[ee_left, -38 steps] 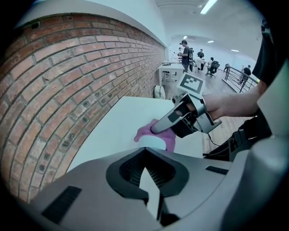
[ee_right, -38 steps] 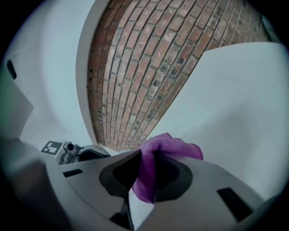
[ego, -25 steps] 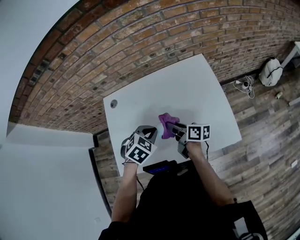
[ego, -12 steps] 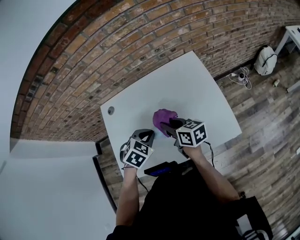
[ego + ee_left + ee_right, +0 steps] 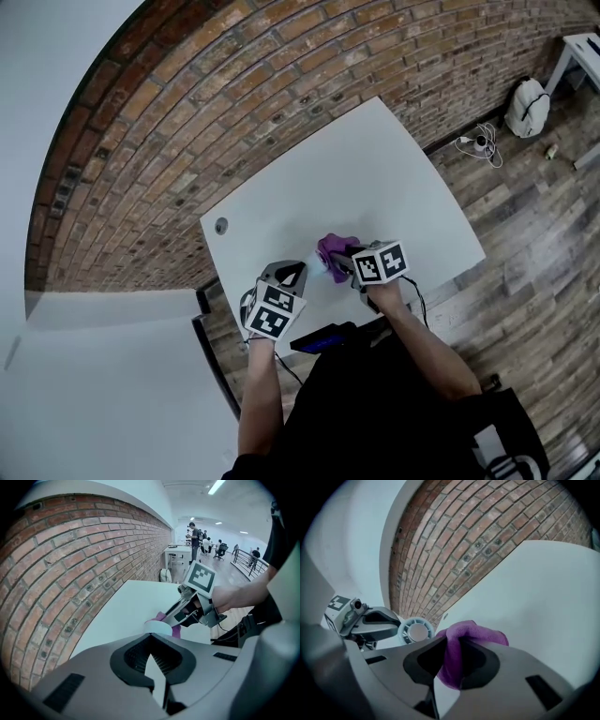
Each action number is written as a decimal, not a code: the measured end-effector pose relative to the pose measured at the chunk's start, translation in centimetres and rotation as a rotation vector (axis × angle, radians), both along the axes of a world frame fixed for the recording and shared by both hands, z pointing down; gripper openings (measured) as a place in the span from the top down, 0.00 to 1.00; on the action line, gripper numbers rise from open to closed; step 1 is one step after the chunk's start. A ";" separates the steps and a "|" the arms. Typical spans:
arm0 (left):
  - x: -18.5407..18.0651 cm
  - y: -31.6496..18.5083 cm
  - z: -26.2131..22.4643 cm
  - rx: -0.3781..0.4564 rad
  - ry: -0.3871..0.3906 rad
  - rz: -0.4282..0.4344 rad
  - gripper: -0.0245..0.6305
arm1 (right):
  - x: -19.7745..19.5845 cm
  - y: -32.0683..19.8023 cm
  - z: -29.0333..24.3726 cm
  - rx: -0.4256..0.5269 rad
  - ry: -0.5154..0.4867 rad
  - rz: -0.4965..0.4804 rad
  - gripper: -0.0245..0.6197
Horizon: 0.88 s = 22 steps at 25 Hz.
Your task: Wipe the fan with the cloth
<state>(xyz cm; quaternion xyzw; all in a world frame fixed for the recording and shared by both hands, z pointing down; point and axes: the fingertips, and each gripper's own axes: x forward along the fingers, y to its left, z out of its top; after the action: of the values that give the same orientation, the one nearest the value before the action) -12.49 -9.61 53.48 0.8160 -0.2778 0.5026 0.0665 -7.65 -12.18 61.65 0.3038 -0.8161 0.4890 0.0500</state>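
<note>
As right fingers [image 5: 483,662] pinch cloth [image 5: 474,633] by fan [image 5: 416,631] near table [image 5: 375,169] edge, left fingers [image 5: 135,659] shut

We look down on a red-brick wall [image 5: 187,112], a white table [image 5: 394,159] against it, wood-plank floor [image 5: 534,244], a white bag [image 5: 523,108] by the wall, ceiling strip lights [image 5: 216,486] beyond us

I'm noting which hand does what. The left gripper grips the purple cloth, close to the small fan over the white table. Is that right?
Not quite. The purple cloth is clamped in the right gripper, not the left gripper, as the right gripper view shows. The rest stands: the cloth is close to the small fan, over the white table.
</note>
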 end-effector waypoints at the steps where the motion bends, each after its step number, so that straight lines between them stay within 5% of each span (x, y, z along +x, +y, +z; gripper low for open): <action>1: 0.1 0.0 0.0 -0.001 -0.004 0.002 0.96 | 0.5 0.0 0.4 -0.011 0.011 0.010 0.86; 3: 0.1 0.1 0.1 -0.005 -0.010 0.006 0.96 | 1.6 -0.3 -0.8 -0.001 -0.022 0.054 0.86; 9: 0.1 0.1 0.1 0.002 -0.012 0.004 0.96 | -0.2 -0.2 -7.8 0.038 -0.368 0.055 0.86; 18: 0.0 0.0 -0.1 0.007 -0.006 -0.007 0.96 | -0.2 0.7 1.1 -0.095 -0.178 0.051 0.86; 22: 0.2 0.4 -0.1 -0.002 0.003 -0.018 0.96 | -0.9 -0.5 1.1 -0.161 -0.334 0.088 0.86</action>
<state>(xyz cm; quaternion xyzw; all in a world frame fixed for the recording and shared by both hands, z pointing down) -12.24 -9.16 53.35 0.8140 -0.2846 0.5012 0.0726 -8.56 -12.64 62.75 0.2488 -0.7572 0.5981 -0.0837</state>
